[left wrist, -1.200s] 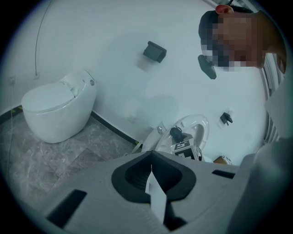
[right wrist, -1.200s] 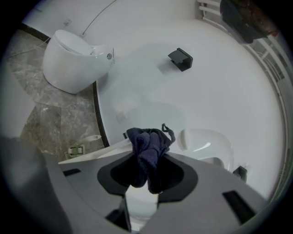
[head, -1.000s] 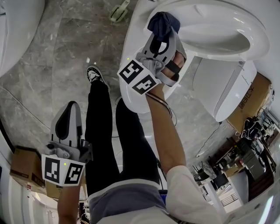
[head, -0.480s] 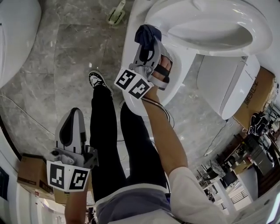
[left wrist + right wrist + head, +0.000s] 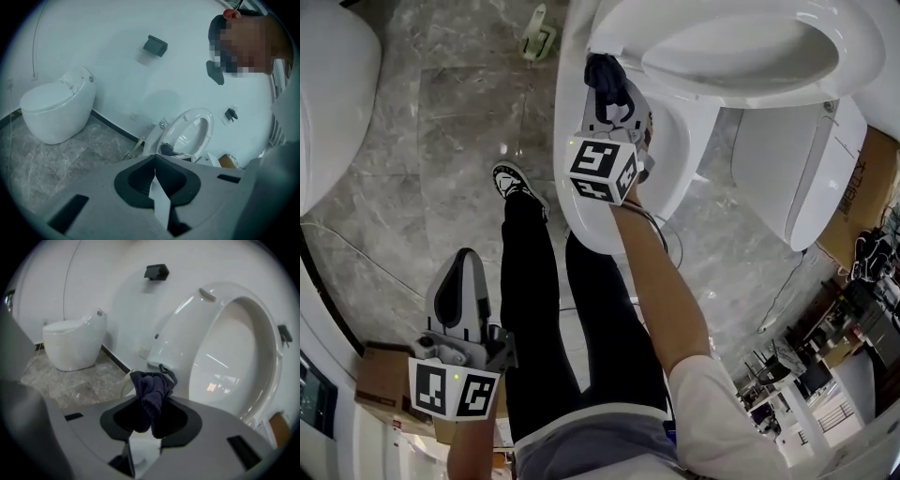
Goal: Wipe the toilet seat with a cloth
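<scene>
A dark blue cloth (image 5: 602,73) is bunched in my right gripper (image 5: 609,94), which is shut on it. The cloth presses against the left end of the white toilet seat (image 5: 830,66). In the right gripper view the cloth (image 5: 151,392) hangs between the jaws of the right gripper (image 5: 150,417), with the seat ring (image 5: 266,350) standing raised just beyond it. My left gripper (image 5: 461,298) hangs low beside the person's leg, shut and holding nothing. From the left gripper (image 5: 154,177) the toilet seat (image 5: 207,127) shows farther off, with the cloth at its lower edge.
A second white toilet (image 5: 328,94) stands at the left on the grey marble floor. A pale brush holder (image 5: 537,36) lies by the wall. Cardboard boxes sit at lower left (image 5: 380,384) and right (image 5: 867,192). The person's legs and a shoe (image 5: 512,178) are below the bowl (image 5: 581,211).
My right gripper has carried the cloth to the left and down along the seat's left edge and has turned so that its marker cube faces up. The left gripper has hardly moved.
</scene>
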`<state>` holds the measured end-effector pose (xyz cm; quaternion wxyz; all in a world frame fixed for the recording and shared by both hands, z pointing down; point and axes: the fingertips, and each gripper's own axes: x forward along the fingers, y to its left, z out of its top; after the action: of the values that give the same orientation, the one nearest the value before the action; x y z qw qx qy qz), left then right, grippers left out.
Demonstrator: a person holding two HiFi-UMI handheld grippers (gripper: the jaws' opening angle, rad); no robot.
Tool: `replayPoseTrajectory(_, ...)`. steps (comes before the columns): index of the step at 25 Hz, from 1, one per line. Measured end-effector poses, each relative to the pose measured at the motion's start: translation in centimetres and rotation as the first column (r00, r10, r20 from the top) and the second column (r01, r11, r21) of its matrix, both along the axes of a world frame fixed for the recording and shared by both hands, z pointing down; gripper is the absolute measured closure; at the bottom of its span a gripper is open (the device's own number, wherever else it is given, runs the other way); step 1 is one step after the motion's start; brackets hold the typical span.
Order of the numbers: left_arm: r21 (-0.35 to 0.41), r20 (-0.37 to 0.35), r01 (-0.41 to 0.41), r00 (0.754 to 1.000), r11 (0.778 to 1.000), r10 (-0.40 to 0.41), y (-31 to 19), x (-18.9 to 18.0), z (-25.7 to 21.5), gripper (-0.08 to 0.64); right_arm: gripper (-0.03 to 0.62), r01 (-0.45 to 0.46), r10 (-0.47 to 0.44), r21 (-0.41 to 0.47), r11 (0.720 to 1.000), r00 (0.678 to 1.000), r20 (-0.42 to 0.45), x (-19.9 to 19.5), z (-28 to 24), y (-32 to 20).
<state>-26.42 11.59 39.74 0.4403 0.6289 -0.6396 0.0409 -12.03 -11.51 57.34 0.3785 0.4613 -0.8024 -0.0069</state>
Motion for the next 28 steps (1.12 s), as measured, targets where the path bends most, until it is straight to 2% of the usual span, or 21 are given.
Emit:
replayPoseTrajectory(4, -0.002, 0.013, -0.022, 1.000, 1.000, 0.022, -0.4, 1.1, 0.0, 0.551, 0.480, -0.104, 0.113, -0.068, 0.992, 0.983, 0.143, 1.9, 0.6, -1.0)
replayPoseTrajectory(7, -0.008, 0.019, -0.034, 0.999, 0.999, 0.034, -0.6, 2.0, 0.2, 0.551, 0.480, -0.117, 0.136, -0.106, 0.988, 0.970, 0.201, 3.1, 1.3, -0.8)
replayPoseTrajectory(14, -0.019, 0.031, -0.070, 0.997, 0.997, 0.070, -1.3, 4.5, 0.4, 0.551, 0.480, -0.105, 0.128, -0.120, 0.987, 0.971, 0.201, 6.3, 2.1, -0.4)
replayPoseTrajectory(21, -0.027, 0.034, -0.107, 0.994, 0.994, 0.108, -2.0, 7.3, 0.7, 0.551, 0.480, -0.031, 0.048, -0.097, 0.995, 0.983, 0.179, 8.3, 2.3, -0.3)
replayPoseTrajectory(28, -0.033, 0.037, -0.136, 0.990, 0.990, 0.137, -2.6, 9.8, 0.8, 0.551, 0.480, -0.055, 0.089, -0.150, 0.987, 0.970, 0.225, 11.4, 2.9, 0.2)
